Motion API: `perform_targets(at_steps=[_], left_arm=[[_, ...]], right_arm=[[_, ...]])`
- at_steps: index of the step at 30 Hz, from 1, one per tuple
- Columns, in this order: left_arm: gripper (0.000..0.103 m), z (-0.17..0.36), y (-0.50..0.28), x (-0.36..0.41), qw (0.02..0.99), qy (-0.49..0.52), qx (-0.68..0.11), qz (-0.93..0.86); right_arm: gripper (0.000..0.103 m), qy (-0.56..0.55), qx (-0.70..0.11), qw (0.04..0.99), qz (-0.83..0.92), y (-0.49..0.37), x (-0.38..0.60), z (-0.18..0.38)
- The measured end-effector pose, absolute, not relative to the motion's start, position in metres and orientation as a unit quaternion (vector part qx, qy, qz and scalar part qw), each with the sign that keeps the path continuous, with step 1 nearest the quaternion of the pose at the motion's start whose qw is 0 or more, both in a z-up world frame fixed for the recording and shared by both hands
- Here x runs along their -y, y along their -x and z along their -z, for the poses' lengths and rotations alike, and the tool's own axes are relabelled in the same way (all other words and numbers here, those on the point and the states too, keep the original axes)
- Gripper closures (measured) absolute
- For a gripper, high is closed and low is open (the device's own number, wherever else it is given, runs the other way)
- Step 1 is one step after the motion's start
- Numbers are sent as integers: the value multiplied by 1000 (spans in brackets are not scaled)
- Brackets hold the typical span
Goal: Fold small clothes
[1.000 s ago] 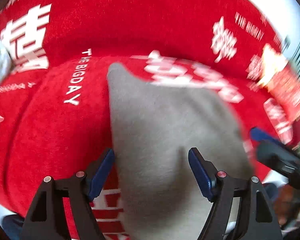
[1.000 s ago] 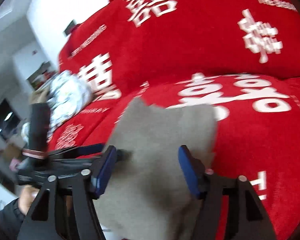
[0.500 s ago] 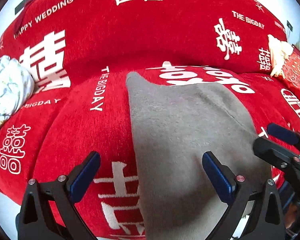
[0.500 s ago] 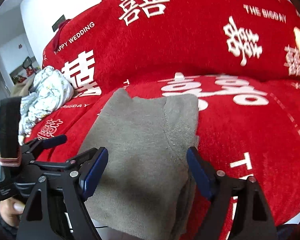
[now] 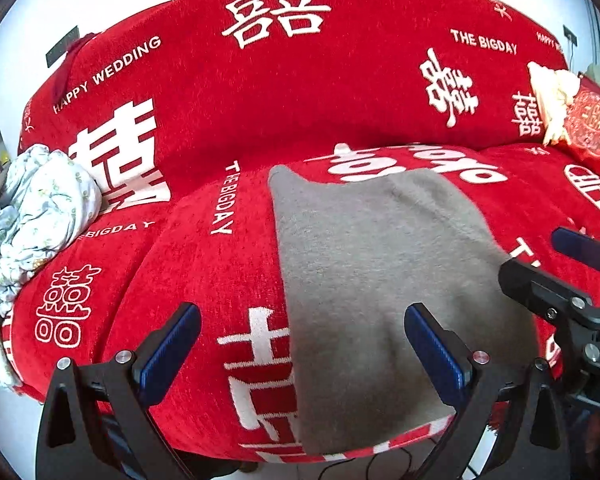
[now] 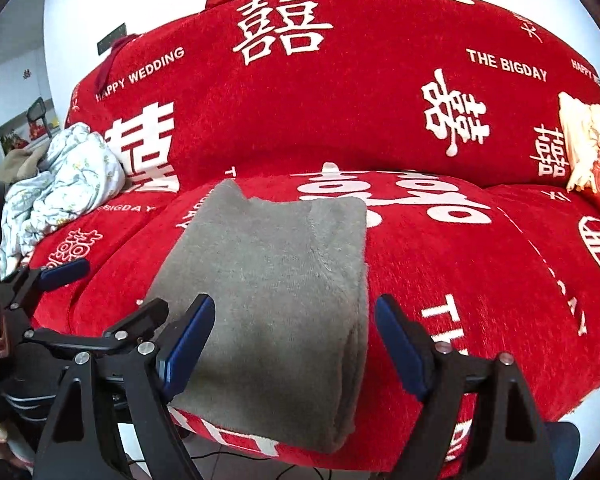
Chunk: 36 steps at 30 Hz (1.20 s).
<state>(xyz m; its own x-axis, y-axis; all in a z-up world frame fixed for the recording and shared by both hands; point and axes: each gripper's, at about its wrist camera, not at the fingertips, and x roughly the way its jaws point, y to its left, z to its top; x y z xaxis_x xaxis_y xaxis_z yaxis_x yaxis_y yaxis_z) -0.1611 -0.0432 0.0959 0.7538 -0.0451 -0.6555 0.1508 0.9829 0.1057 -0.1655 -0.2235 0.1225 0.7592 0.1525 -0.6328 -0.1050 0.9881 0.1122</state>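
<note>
Left wrist view: left gripper (image 5: 302, 340) is seen spread wide, nothing held; jaws were just opening. Grey garment (image 5: 380, 280) is laid folded on the red sofa (image 5: 204, 272).

Right wrist view: right gripper (image 6: 296, 340) likewise spread, empty, w/ its jaws just opened. This fold is judged done; crumpled floral clothes (image 6: 60, 184) are left unfolded.

The left gripper (image 5: 302, 344) has just been opening, blue fingers (image 5: 168, 350) wide apart, nothing pinched between them. The right gripper (image 6: 296, 346), also just opening, tilts downward beside it, gripping nothing.

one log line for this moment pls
grey garment folded flat on red sofa | left gripper open, empty | right gripper open, empty
</note>
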Motion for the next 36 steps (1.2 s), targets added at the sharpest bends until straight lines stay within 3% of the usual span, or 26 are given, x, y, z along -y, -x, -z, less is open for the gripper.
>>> perform_targets(at_steps=[12, 36], left_arm=[[1, -95, 177, 20, 934, -16, -352, 50], [1, -101, 186, 7, 938, 6, -344, 31]], right_arm=[[18, -33, -334, 940, -55, 184, 228, -129], [18, -10, -345, 936, -74, 190, 205, -124]])
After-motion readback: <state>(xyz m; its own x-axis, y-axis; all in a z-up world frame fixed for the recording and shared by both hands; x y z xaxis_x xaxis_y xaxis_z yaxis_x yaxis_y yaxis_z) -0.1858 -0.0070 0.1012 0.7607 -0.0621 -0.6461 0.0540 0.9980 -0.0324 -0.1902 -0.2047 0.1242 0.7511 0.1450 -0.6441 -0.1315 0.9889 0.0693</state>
